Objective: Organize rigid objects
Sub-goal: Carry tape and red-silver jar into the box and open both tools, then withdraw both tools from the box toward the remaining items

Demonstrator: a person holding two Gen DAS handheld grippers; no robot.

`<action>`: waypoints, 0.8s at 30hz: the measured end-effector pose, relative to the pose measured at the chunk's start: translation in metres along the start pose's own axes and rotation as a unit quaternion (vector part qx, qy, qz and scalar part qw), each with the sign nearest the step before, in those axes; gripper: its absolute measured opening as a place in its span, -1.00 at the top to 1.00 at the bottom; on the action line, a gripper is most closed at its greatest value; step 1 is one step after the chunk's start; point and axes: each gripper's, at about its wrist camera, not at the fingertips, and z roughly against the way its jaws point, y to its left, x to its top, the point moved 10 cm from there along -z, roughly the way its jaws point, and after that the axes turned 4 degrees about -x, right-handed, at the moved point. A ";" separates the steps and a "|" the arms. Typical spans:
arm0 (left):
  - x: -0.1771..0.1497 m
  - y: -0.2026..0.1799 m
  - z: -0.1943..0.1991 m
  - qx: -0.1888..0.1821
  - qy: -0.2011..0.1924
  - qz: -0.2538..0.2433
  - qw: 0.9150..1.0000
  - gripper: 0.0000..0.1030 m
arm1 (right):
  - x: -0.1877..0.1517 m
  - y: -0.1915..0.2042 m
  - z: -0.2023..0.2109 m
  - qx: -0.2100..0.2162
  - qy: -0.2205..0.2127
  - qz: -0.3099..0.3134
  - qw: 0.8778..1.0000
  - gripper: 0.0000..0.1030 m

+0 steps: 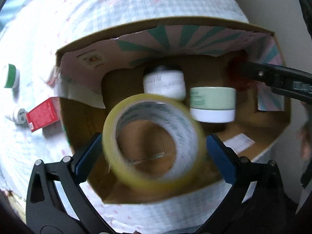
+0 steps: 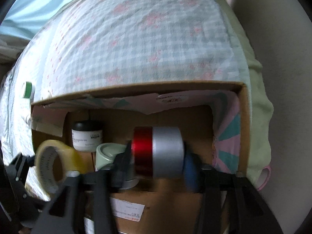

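Tape roll (image 1: 154, 138), yellowish and blurred, sits between the blue pads of the left gripper (image 1: 154, 156) above the open cardboard box (image 1: 175, 22), which rests on a bed (image 1: 117, 9) covered in a checked, pink-flecked spread. The left fingers (image 1: 88, 156) stand wide; a thin gap shows on either side of the roll, so the pads do not seem to press it, though blur makes this hard to settle.

In the right wrist view, a red and silver cylinder (image 2: 159, 152) lies on its side between the fingers (image 2: 188, 167) of the right gripper (image 2: 158, 167), low inside the same box. Those fingers are spread wide too, standing close at each end of the cylinder; whether they touch it I cannot tell.

Inside the box, toward the far wall, stand a white jar with a dark lid (image 1: 164, 83) and, just beside it, a pale green jar on a white base (image 1: 212, 104). A white label (image 1: 239, 142) is stuck to the box floor.

Outside the box, on the bed to its left, lie a red carton (image 1: 43, 113), a small white item (image 1: 18, 115) beside it, and a green and white container (image 1: 10, 77) farther up.
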 end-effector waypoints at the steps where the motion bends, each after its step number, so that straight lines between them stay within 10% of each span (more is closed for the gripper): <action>1: -0.003 0.002 0.006 0.001 -0.006 0.001 1.000 -0.99 | 0.000 0.003 0.005 0.019 -0.003 -0.008 1.000 -1.00; 24: -0.022 -0.006 0.098 0.022 -0.091 -0.014 0.996 -0.99 | -0.024 0.015 0.089 -0.007 -0.070 -0.005 0.998 -1.00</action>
